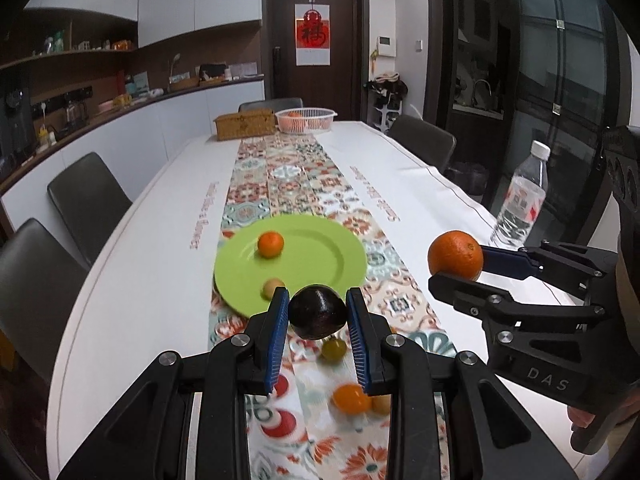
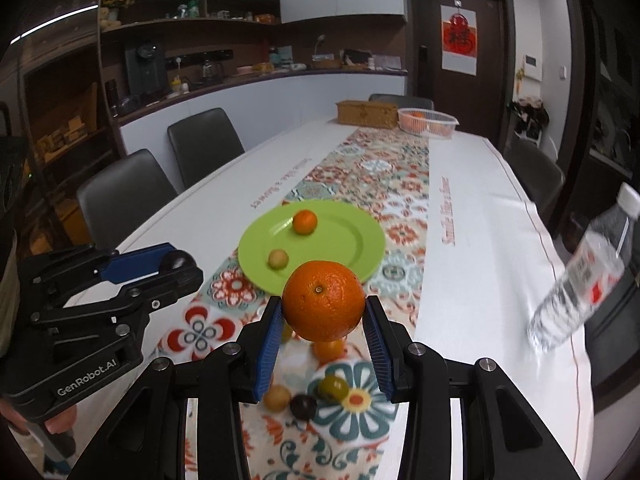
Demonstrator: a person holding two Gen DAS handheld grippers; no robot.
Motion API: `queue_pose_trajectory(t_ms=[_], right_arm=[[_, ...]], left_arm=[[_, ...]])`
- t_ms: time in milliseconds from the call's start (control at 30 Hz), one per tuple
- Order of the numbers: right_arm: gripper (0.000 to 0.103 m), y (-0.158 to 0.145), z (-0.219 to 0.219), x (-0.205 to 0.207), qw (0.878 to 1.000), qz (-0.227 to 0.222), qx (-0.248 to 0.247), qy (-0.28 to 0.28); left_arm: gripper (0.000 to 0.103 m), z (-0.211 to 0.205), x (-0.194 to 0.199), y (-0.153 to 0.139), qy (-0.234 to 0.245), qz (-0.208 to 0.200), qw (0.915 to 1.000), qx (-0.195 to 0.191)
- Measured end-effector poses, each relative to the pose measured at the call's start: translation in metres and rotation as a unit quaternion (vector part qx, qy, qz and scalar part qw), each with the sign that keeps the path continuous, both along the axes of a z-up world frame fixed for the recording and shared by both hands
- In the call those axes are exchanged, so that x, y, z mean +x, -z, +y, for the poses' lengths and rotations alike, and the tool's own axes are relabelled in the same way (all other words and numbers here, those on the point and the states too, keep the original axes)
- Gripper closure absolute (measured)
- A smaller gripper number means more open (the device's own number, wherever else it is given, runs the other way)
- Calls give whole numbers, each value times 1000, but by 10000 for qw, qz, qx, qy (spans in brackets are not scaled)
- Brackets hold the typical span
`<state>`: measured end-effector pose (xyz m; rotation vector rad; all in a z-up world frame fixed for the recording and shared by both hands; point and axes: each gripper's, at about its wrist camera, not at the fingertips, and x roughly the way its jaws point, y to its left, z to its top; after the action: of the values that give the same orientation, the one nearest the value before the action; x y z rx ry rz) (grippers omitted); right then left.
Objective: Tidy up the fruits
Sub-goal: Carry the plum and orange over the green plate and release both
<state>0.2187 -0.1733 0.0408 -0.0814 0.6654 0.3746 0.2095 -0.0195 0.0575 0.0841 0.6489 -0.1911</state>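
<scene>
My left gripper (image 1: 318, 312) is shut on a dark purple fruit (image 1: 317, 312) and holds it above the table runner, just short of the green plate (image 1: 316, 264). My right gripper (image 2: 323, 312) is shut on a large orange (image 2: 323, 300), also raised near the plate (image 2: 352, 240); it shows at the right of the left wrist view (image 1: 456, 258). On the plate lie a small orange (image 2: 305, 222) and a small tan fruit (image 2: 278, 259). Several small fruits lie on the runner under the grippers, among them a green one (image 2: 333, 387) and a dark one (image 2: 303, 407).
A water bottle (image 2: 580, 284) stands near the table's right edge. A wicker box (image 1: 245, 123) and a white basket with oranges (image 1: 306, 120) stand at the far end. Dark chairs (image 2: 124, 196) line the left side.
</scene>
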Motion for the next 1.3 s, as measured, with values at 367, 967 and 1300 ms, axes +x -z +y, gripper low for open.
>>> queue_pose_trajectory(t_ms=[367, 967, 1300], right_arm=[[62, -3, 12, 52, 9999, 29, -50, -86], [62, 34, 47, 153, 9975, 567, -227, -344], [62, 70, 66, 196, 9928, 1039, -403, -445]], left_arm=[[74, 14, 46, 1, -4, 20, 10000, 69], [74, 43, 145, 46, -81, 624, 9980, -68], [74, 57, 191, 88, -89, 1225, 9919, -330]])
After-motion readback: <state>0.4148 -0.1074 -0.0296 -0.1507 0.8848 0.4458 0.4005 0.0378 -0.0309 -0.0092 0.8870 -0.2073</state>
